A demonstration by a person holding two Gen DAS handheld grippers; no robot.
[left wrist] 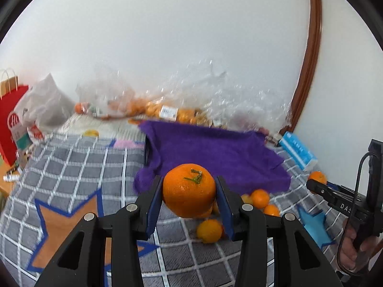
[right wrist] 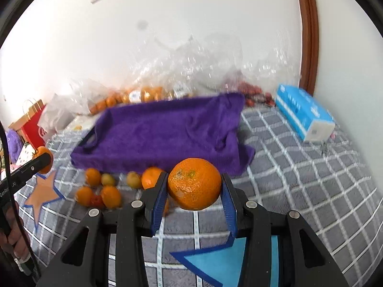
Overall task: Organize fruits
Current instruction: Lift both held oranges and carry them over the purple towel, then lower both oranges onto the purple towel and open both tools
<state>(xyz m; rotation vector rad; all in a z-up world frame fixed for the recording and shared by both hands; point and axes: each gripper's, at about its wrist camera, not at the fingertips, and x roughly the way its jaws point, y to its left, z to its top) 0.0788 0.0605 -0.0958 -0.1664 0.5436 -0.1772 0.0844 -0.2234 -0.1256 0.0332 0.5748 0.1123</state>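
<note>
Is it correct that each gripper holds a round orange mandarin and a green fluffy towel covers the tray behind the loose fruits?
Not quite: the fluffy towel over the tray is purple, not green, as the right wrist view shows. The rest holds: the left gripper and the right gripper each hold a round orange mandarin, with loose fruits in front of the towel.

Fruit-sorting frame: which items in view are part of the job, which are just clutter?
Job:
- orange in the left gripper
- orange in the right gripper
- loose fruit on the blanket
- purple towel-lined tray, probably the destination

Clutter:
- blue tissue pack
- red paper bag
- clear plastic bags by the wall; the bagged oranges may matter later
</note>
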